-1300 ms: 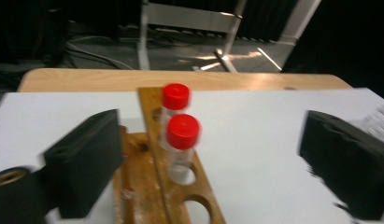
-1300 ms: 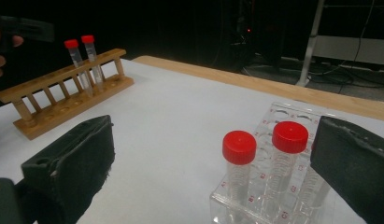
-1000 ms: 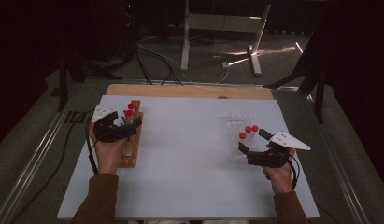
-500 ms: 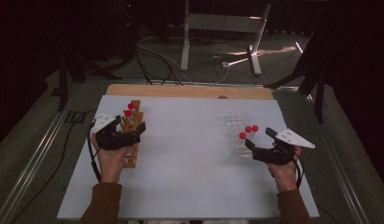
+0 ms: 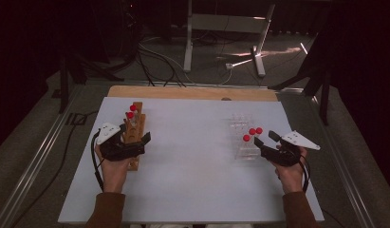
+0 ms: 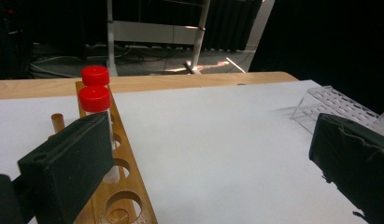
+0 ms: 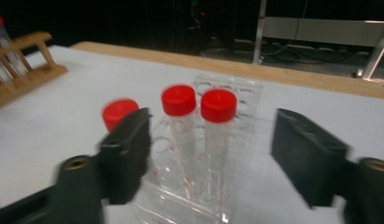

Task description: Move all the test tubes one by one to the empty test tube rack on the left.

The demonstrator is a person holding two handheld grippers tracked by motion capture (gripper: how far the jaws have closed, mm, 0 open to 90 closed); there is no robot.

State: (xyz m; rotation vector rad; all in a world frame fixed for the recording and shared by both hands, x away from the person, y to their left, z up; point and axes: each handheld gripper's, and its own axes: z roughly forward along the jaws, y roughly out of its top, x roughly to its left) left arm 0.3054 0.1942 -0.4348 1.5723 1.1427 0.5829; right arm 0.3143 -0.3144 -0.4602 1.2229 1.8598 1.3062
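The right gripper [image 7: 210, 158] has just been closing its jaws, yet they stand apart, the pads [image 7: 126, 149] touching nothing; two red-capped tubes [image 7: 199, 135] of the clear rack [image 5: 243, 137] stand upright in the gap just beyond the pads, and a third tube [image 7: 118, 113] peeks from behind the pad at the left of the right gripper view. That makes three tubes in the clear rack, which sits near the right edge of the white tabletop [image 5: 192, 161], with the right gripper just beside its near end. The left gripper [image 6: 210, 168] has its jaws spread wide and holds nothing; one pad [image 6: 68, 168] sits over the wooden rack [image 5: 134, 135], close in front of the nearer of its two red-capped tubes [image 6: 96, 112], though whether pad and tube touch cannot be told. The wooden rack stands near the left edge of the tabletop, with empty round holes along its near part.
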